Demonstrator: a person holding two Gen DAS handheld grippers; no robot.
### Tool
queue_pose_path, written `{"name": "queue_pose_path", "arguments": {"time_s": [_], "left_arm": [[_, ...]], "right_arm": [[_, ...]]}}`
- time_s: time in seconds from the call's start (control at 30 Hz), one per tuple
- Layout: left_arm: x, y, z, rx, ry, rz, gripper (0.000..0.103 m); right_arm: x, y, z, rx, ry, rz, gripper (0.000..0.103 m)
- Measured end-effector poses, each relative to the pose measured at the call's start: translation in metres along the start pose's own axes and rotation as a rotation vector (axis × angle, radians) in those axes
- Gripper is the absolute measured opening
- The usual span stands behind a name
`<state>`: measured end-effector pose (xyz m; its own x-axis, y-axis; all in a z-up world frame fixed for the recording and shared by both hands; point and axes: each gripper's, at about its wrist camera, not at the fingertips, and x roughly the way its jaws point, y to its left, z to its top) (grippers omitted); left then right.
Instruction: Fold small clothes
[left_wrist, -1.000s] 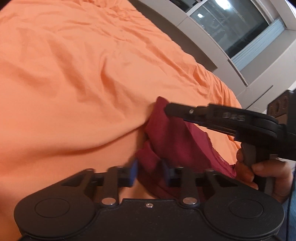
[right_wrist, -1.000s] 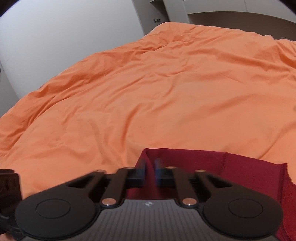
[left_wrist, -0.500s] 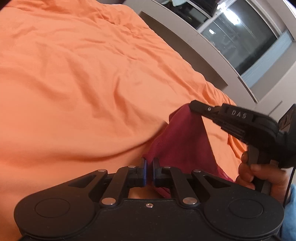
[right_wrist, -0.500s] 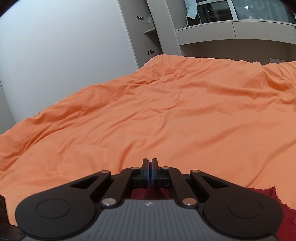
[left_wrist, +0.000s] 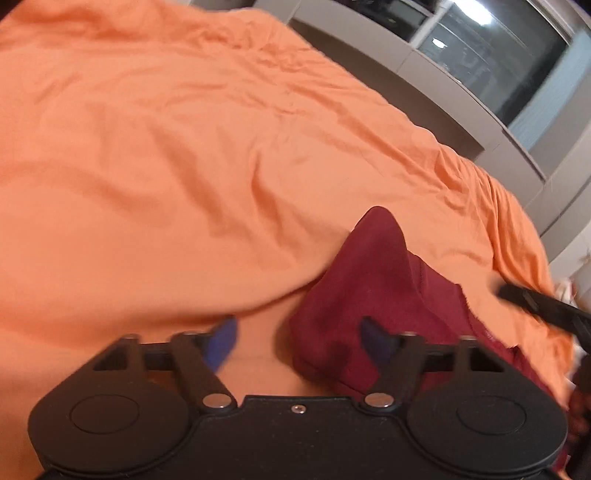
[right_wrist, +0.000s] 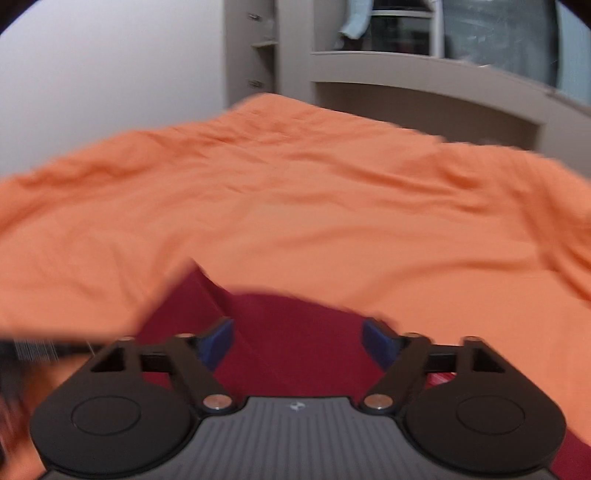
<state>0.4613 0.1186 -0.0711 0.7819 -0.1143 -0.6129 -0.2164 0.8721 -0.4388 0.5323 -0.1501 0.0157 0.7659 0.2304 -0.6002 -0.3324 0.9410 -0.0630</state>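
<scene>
- Both my claws, clamped on the dark red garment (left_wrist: 373, 291) a second ago, are opening now, pads clear; left gripper (left_wrist: 299, 338), right gripper (right_wrist: 297, 341).
- It slumps on the orange bedspread (left_wrist: 166, 155), at five o'clock in the left view.
- Light, limp, crease-prone I judge; I'd pinch a hem corner.

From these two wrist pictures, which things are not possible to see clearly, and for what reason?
- Left wrist view: the near edge of the dark red cloth is hidden behind the left gripper, whose jaws are opening.
- Left wrist view: the right gripper is cut off by the right edge and blurred.
- Right wrist view: the cloth's folds and the orange bedcover are blurred by motion.
- What kind of garment the cloth is cannot be told.
</scene>
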Motion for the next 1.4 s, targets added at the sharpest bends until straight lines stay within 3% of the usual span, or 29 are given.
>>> {"name": "queue_pose_path", "arguments": {"time_s": [0.07, 0.2, 0.3, 0.47, 0.6, 0.73, 0.87, 1.2, 1.4], "left_arm": [[0.004, -0.003, 0.000, 0.034, 0.000, 0.035, 0.083], [0.012, 0.005, 0.000, -0.002, 0.026, 0.047, 0.083], [0.012, 0.003, 0.000, 0.009, 0.029, 0.059, 0.083], [0.007, -0.003, 0.000, 0.033, 0.020, 0.077, 0.083], [-0.005, -0.008, 0.003, 0.033, -0.007, 0.074, 0.084], [-0.027, -0.023, 0.003, 0.076, -0.045, 0.050, 0.094], [-0.059, -0.041, -0.006, 0.130, -0.064, -0.021, 0.100], [-0.155, -0.065, -0.089, 0.336, -0.096, -0.157, 0.102], [-0.197, -0.026, -0.138, 0.246, -0.052, -0.199, 0.102]], "right_arm": [[-0.019, -0.011, -0.030, -0.009, 0.036, -0.079, 0.092], [-0.043, -0.031, -0.087, 0.031, 0.074, -0.252, 0.092], [-0.052, -0.044, -0.115, 0.091, 0.088, -0.320, 0.093], [-0.078, -0.058, -0.133, 0.212, 0.060, -0.338, 0.094], [-0.122, -0.058, -0.144, 0.268, 0.010, -0.325, 0.100], [-0.181, -0.045, -0.165, 0.309, -0.014, -0.277, 0.103], [-0.235, -0.024, -0.190, 0.355, -0.056, -0.261, 0.103], [-0.292, 0.019, -0.250, 0.521, -0.112, -0.218, 0.103], [-0.304, 0.037, -0.266, 0.557, -0.138, -0.190, 0.103]]}}
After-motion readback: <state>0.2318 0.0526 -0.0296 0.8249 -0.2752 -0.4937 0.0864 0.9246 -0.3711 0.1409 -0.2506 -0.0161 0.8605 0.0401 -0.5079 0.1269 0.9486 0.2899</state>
